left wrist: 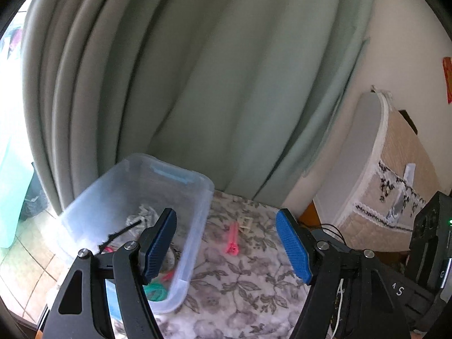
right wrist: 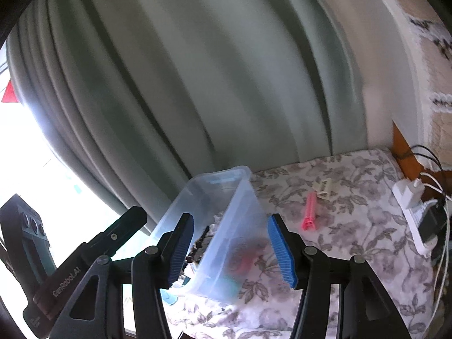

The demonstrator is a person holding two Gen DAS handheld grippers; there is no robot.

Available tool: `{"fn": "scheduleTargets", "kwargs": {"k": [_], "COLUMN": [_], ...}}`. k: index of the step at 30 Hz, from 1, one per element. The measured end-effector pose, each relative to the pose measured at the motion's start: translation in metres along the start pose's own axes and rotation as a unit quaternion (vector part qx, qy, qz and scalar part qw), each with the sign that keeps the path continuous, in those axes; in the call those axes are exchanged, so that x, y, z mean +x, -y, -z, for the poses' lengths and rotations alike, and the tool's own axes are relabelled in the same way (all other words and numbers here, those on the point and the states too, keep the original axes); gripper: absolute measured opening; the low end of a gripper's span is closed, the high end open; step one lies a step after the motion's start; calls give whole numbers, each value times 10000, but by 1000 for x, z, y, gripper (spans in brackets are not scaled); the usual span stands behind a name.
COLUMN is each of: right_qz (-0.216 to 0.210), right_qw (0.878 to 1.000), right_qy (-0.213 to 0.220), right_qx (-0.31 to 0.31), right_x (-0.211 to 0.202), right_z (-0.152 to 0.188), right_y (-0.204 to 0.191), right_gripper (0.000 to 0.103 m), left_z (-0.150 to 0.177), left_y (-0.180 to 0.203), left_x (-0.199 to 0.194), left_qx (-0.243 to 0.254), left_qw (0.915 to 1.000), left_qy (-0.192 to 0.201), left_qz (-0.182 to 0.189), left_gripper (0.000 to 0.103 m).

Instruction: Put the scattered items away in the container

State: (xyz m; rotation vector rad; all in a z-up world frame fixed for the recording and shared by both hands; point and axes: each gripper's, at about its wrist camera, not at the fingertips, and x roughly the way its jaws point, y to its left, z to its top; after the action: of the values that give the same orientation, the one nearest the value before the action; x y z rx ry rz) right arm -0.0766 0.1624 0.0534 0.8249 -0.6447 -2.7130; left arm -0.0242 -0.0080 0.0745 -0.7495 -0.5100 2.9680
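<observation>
A clear plastic container (left wrist: 197, 212) stands on the floral cloth at the left; it also shows in the right wrist view (right wrist: 243, 212). It holds several small items: a black strip (left wrist: 121, 233), white clips, a green band (left wrist: 155, 292). A pink clip (left wrist: 233, 241) and a cream clip (left wrist: 245, 224) lie on the cloth right of it; the right wrist view shows the pink clip (right wrist: 309, 214) and the cream clip (right wrist: 325, 188). My left gripper (left wrist: 228, 245) is open and empty, its left finger over the container. My right gripper (right wrist: 231, 248) is open and empty, astride the container's right wall.
A green curtain (left wrist: 212, 84) hangs behind the table. A covered appliance (left wrist: 389, 169) stands at the right. A white power strip (right wrist: 412, 206) with plugs and cables lies at the cloth's right edge. The table's left edge drops to a tiled floor (left wrist: 25, 268).
</observation>
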Motion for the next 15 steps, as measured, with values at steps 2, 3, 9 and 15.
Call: {"fn": "scheduleTargets", "kwargs": {"k": [2, 3, 9, 15], "right_qz": [65, 99, 337, 461], "right_qw": [9999, 9999, 9981, 9961], "right_qy": [-17, -26, -52, -197], "right_qx": [88, 134, 506, 720], "right_x": [0, 0, 0, 12], "right_z": [0, 0, 1, 2], "right_y": [12, 18, 55, 83], "right_gripper": [59, 59, 59, 59], "left_z": [3, 6, 19, 31], "left_y": [10, 16, 36, 48], "left_x": [8, 13, 39, 70], "left_qx": [81, 129, 375, 482], "left_qw": [9999, 9998, 9979, 9953], "left_qy": [-99, -169, -522, -836], "left_qz": [48, 63, 95, 106], "left_gripper": [74, 74, 74, 74]}}
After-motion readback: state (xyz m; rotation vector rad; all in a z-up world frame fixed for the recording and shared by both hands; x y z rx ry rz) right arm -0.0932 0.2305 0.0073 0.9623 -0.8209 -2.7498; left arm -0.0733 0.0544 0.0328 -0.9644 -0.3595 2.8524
